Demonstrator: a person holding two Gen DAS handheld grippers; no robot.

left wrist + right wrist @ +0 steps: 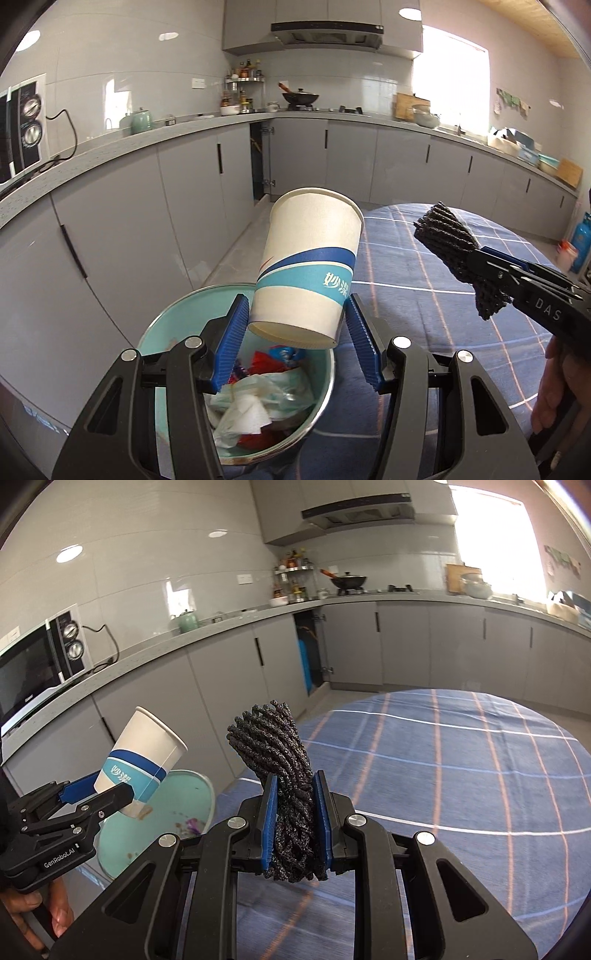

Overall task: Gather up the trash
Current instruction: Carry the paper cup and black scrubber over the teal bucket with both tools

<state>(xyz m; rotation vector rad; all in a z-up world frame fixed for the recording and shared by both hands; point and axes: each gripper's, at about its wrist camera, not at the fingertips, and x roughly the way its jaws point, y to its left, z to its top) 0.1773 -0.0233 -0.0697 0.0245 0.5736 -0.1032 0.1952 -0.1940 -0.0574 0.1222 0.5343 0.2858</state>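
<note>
A white paper cup (310, 266) with blue bands is tilted, mouth up, with my left gripper (297, 306) shut on its lower part. Its base hangs over a teal bin (162, 325) that holds plastic bags and wrappers. In the right wrist view the cup (144, 753), the left gripper (110, 786) and the bin (166, 812) show at the left. My right gripper (294, 779) is shut on a black bundle of braided cord (273, 746), held over the table. From the left wrist it shows at the right: the gripper (476, 258) with the bundle (443, 229).
A round table under a blue checked cloth (461, 757) lies right of the bin. Grey cabinets and a worktop (184, 125) run behind, with one cabinet (260, 162) standing open. A microwave (33, 668) sits at the left. A blue gas cylinder (581, 236) stands at the far right.
</note>
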